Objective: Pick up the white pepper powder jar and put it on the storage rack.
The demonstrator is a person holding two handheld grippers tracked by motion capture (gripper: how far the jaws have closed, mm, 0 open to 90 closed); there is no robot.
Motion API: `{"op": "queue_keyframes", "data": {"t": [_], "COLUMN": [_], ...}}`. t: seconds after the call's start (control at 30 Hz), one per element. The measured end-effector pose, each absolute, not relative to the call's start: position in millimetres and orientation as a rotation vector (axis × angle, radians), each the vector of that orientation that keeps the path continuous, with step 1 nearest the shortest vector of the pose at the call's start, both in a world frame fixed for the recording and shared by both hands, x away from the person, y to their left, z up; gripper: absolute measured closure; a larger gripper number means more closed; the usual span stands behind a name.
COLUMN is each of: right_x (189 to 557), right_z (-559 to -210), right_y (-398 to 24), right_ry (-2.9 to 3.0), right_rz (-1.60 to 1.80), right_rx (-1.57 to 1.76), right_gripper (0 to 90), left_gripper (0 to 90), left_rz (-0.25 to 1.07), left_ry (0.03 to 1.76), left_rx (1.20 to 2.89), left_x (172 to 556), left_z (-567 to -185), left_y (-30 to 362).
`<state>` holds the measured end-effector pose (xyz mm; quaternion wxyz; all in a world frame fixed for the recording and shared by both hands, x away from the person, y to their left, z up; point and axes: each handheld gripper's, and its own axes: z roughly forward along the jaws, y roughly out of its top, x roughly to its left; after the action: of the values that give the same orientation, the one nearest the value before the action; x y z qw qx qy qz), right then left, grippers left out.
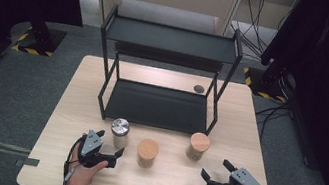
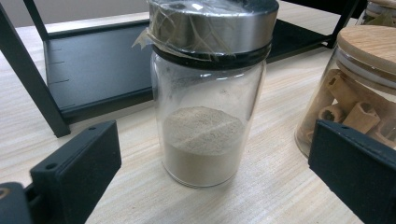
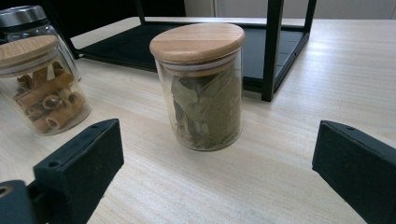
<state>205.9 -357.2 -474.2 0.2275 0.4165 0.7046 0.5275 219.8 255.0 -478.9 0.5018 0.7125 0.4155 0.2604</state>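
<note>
Jaws on my left gripper [image 1: 113, 157] gape, empty — steel-lidded powder jar [image 2: 208, 93] stands just ahead, before the rack [image 1: 157, 106]. I'd centre it, then squeeze below the lid — gently.

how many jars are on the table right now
3, in a row in front of the black rack: the metal-lidded jar of pale powder at the left, the wood-lidded jar of cinnamon sticks in the middle, the wood-lidded jar of dried leaves at the right.
</note>
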Motion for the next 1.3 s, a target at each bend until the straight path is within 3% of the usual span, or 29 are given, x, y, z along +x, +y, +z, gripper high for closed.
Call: {"op": "queue_keyframes", "data": {"t": [1.3], "right_x": [206.0], "right_z": [-474.0], "right_y": [-356.9], "right_ry": [1.942], "right_rz": [1.451], "right_rx": [1.148], "right_gripper": [2.5], "left_gripper": [2.6], "left_rz": [0.638], "left_ry": [1.01], "left_rx": [1.701], "left_x": [219.6], "left_z": [-480.9], "left_y": [255.6]}}
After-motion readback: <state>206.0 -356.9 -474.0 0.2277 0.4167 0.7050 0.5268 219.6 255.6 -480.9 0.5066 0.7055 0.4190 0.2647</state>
